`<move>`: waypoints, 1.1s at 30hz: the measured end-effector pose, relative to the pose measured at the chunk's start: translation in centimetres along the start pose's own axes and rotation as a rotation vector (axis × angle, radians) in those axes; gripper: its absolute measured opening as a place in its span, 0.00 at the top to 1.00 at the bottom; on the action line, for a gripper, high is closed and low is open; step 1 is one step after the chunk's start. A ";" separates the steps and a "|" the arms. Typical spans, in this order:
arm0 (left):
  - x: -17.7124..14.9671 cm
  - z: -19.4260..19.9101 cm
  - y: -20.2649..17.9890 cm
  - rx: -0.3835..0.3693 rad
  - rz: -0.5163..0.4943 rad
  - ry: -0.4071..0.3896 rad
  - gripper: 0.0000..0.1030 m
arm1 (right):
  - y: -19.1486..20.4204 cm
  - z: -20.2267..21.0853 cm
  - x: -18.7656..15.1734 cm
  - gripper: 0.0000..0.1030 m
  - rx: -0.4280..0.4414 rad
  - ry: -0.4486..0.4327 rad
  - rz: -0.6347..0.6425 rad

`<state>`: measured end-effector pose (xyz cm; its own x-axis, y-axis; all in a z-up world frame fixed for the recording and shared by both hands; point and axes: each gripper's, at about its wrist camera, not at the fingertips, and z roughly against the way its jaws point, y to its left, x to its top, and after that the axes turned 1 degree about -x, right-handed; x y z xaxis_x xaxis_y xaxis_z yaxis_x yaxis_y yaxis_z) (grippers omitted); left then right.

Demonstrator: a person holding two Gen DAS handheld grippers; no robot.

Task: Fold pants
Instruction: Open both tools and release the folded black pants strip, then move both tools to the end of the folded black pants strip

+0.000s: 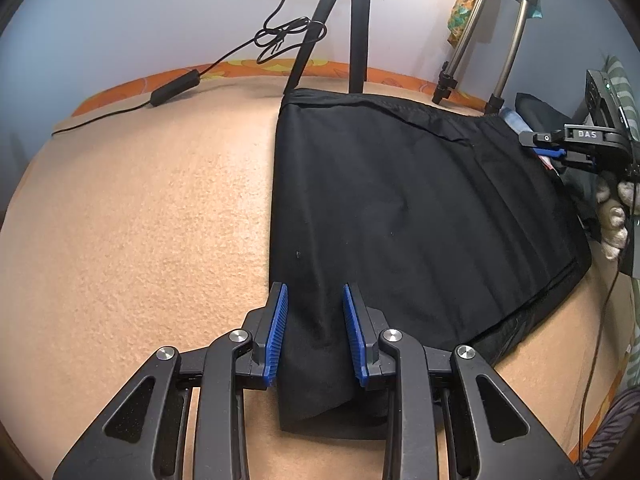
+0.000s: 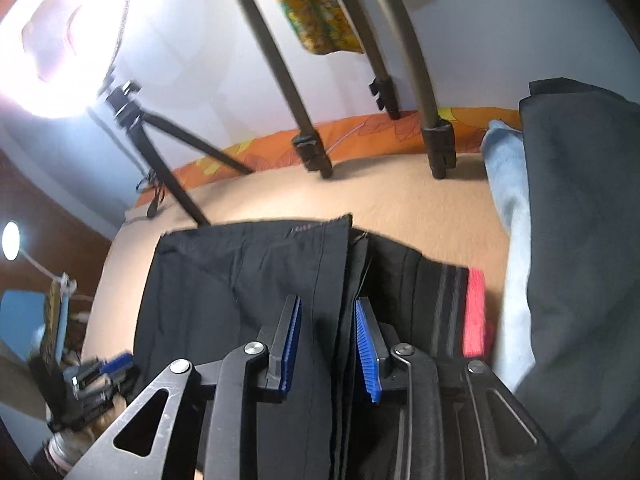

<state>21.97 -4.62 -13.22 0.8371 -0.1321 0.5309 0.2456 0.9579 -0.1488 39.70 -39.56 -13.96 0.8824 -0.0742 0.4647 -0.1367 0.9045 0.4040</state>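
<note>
Black pants point(image 1: 400, 208) lie folded flat on a peach blanket point(image 1: 140, 220). My left gripper point(image 1: 315, 292) is open, its blue-padded jaws standing on either side of the pants' near corner, cloth between them. My right gripper point(image 2: 327, 304) is also open over the pants point(image 2: 240, 272), straddling a folded edge; it shows in the left wrist view at the pants' far right edge point(image 1: 556, 148). The left gripper shows blurred at the lower left of the right wrist view point(image 2: 100, 372).
A black tripod point(image 1: 344, 20) and a cable with a black box point(image 1: 176, 88) stand at the blanket's far edge. A metal stand's legs point(image 2: 436, 136) are near the wall. Stacked clothes, light blue point(image 2: 508, 220), dark grey point(image 2: 580, 240) and a red-edged piece point(image 2: 474, 312), lie to the right.
</note>
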 end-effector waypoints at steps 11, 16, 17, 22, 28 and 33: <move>-0.3 1.6 2.0 0.004 0.057 -0.035 0.55 | 3.5 -0.8 -1.6 0.99 -0.296 -0.058 0.264; -0.7 0.2 1.5 0.042 0.024 -0.005 0.55 | 4.8 0.2 -1.7 0.65 -0.368 -0.087 0.305; -0.8 0.0 1.4 0.050 0.017 -0.006 0.55 | 5.3 0.9 -1.7 0.62 -0.355 -0.110 0.306; -1.4 0.1 0.1 0.110 -0.065 -0.035 0.54 | 9.4 2.6 -2.5 0.62 -0.242 -0.135 0.374; -1.5 0.6 1.0 0.058 0.000 -0.026 0.55 | 14.9 0.8 -3.3 0.61 -0.093 -0.074 0.419; -1.6 0.8 1.8 0.002 0.066 -0.018 0.55 | 19.6 -2.6 -3.3 0.60 -0.025 -0.001 0.438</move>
<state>20.68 -2.48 -13.70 0.8423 -0.0639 0.5351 0.1889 0.9650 -0.1820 35.26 -20.49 -9.62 0.7428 0.3185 0.5889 -0.4873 0.8604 0.1493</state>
